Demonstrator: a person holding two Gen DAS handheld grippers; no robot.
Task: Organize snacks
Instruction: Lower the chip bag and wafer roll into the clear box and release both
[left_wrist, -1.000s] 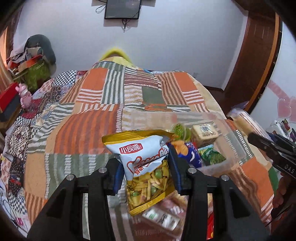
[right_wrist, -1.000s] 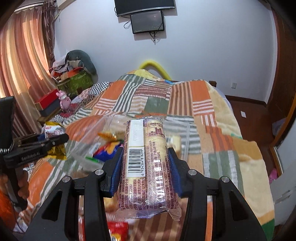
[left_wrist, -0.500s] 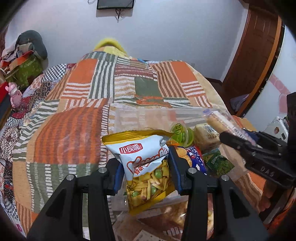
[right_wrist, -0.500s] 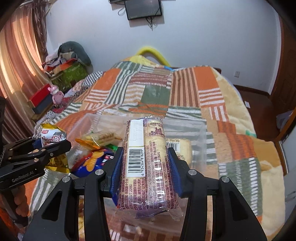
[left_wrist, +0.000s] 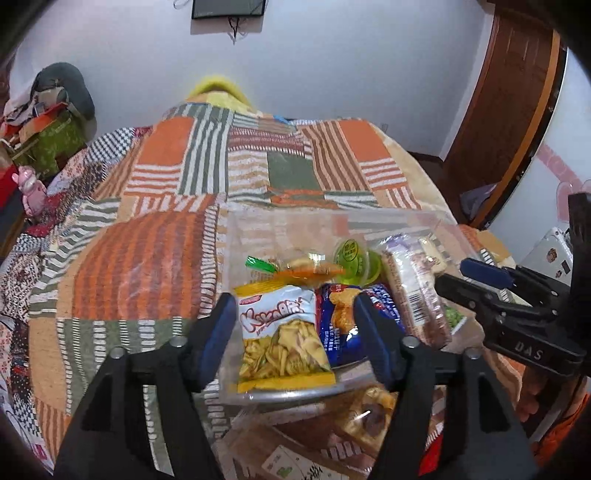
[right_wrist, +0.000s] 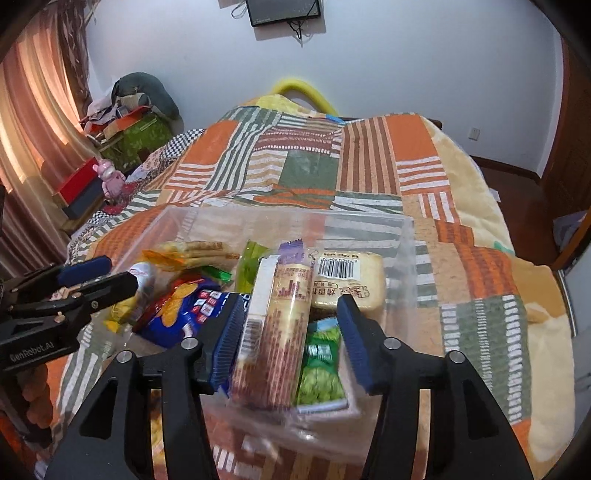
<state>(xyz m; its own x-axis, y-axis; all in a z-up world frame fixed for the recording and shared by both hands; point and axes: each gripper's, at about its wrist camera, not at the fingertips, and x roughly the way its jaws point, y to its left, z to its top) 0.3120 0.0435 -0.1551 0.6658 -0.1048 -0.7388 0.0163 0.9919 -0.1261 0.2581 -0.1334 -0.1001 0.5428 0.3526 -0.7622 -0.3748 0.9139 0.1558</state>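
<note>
A clear plastic bin (left_wrist: 332, 221) (right_wrist: 402, 236) sits on the patchwork bed and holds several snacks. My left gripper (left_wrist: 295, 332) is open over its near left side; the white and yellow chip bag (left_wrist: 282, 339) lies loose in the bin between the fingers. My right gripper (right_wrist: 291, 332) is open over the near right side; the long cracker pack (right_wrist: 277, 332) (left_wrist: 413, 291) rests in the bin between its fingers. A blue chip bag (left_wrist: 340, 325) (right_wrist: 184, 314), a green jelly cup (left_wrist: 356, 258), a green pea pack (right_wrist: 321, 373) and a beige cake pack (right_wrist: 347, 277) also lie inside.
More snack packs (left_wrist: 332, 435) lie on the bed in front of the bin. The patchwork blanket (left_wrist: 147, 258) spreads left and behind. A pink toy (right_wrist: 109, 177) and boxes stand at the far left, a wooden door (left_wrist: 509, 110) at the right.
Both grippers moved forward and down over the bin and opened. The chip bag and the cracker pack left the jaws and now lie in the bin.
</note>
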